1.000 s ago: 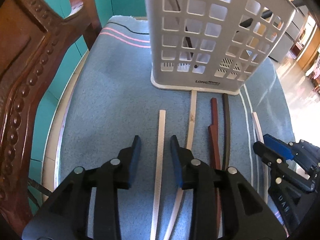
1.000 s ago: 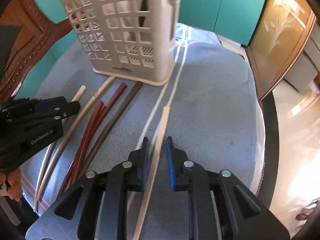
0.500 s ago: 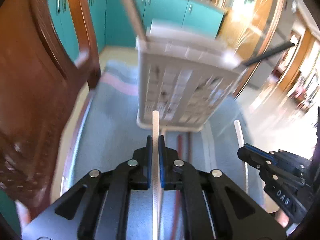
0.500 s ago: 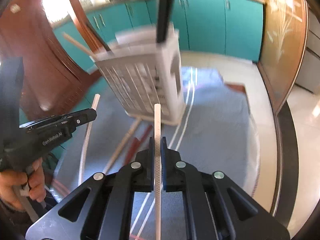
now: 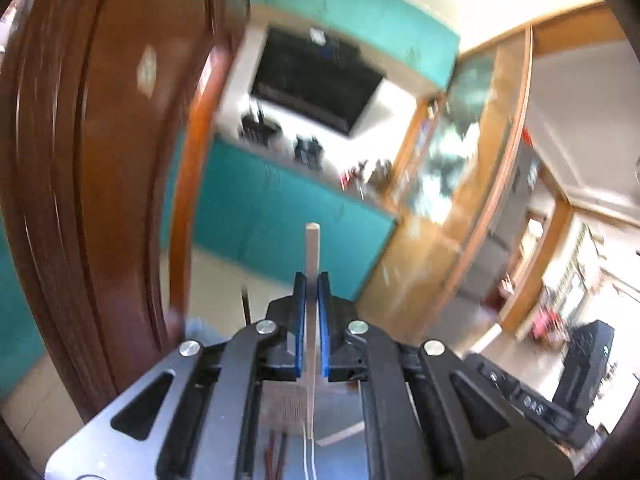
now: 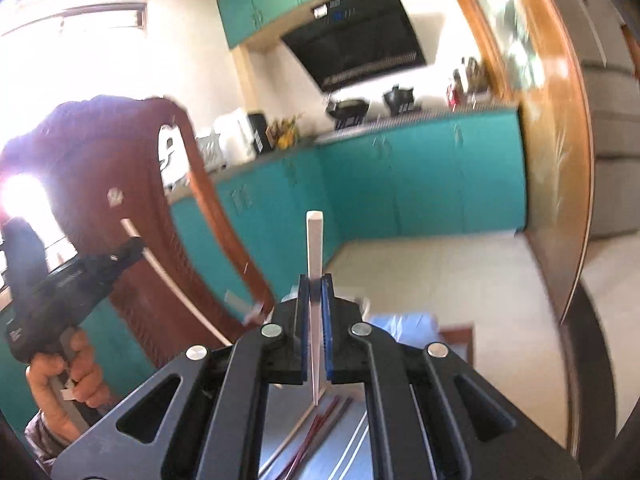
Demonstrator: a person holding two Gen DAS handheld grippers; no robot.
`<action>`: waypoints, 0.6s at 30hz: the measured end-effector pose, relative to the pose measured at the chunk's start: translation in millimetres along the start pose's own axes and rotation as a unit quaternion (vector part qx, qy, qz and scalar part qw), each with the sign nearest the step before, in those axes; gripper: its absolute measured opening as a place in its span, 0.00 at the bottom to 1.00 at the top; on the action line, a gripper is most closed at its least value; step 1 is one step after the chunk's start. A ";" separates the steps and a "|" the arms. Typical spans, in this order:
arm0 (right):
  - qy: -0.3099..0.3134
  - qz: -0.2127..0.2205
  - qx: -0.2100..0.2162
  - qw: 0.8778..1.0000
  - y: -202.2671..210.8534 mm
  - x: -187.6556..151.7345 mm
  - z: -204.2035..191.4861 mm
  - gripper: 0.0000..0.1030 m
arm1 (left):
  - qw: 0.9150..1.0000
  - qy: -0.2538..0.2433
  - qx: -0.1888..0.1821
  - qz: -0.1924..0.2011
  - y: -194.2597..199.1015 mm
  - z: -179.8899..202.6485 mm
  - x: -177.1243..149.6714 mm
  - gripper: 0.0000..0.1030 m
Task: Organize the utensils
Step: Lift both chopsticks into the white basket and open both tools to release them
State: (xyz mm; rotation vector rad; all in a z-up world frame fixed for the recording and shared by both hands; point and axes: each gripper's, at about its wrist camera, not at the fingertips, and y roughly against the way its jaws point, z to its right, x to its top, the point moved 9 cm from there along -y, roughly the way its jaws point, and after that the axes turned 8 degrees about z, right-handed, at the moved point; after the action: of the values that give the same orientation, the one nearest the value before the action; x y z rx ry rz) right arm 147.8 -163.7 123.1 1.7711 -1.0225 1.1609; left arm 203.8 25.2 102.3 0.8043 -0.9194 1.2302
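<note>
**Both chopsticks up off the counter**

A second ago both lay flat by the basket. Now the left gripper (image 5: 311, 284) is clenched on a pale chopstick (image 5: 312, 248), the right gripper (image 6: 315, 286) on a white chopstick (image 6: 314, 240), both lifted, kitchen behind.

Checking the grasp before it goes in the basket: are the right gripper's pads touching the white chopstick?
Touching. The right wrist view shows the right gripper clamping the white chopstick, no gap.
</note>
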 end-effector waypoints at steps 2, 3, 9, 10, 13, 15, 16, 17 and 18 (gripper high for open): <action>0.001 0.012 -0.009 1.000 -4.7 18.0 1.2 0.06 | 0.999 0.006 0.013 0.033 -3.9 1.7 19.9 0.07; -0.004 0.019 -0.013 1.000 -9.3 29.2 1.1 0.06 | 0.998 0.008 0.024 0.049 -7.4 2.0 29.0 0.07; -0.029 0.067 -0.026 0.997 -26.5 52.9 7.4 0.06 | 0.993 -0.019 0.079 0.087 -29.5 4.6 23.6 0.07; -0.034 0.074 -0.033 0.996 -31.0 51.9 10.9 0.06 | 0.993 -0.025 0.085 0.080 -41.1 2.9 16.7 0.07; -0.033 0.068 -0.053 0.996 -53.9 34.8 18.6 0.06 | 0.992 -0.054 0.102 0.052 -69.8 2.5 -7.4 0.07; -0.033 0.051 -0.056 0.997 -67.4 23.4 21.4 0.06 | 0.991 -0.070 0.109 0.029 -84.4 1.7 -22.9 0.07; -0.035 0.041 -0.055 0.997 -74.0 14.6 21.9 0.06 | 0.990 -0.078 0.113 0.021 -88.4 1.7 -29.7 0.07; -0.032 0.030 -0.055 0.998 -80.0 6.3 21.5 0.06 | 0.990 -0.083 0.115 0.016 -90.6 1.0 -32.8 0.07; -0.029 0.024 -0.057 0.998 -83.8 1.5 22.1 0.06 | 0.989 -0.091 0.114 0.005 -94.4 2.0 -39.8 0.07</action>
State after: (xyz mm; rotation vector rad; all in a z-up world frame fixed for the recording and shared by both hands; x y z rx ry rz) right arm 231.5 -152.0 104.0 1.7069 -1.1482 1.0654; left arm 293.1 -8.6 65.2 1.1107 -0.9406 1.3013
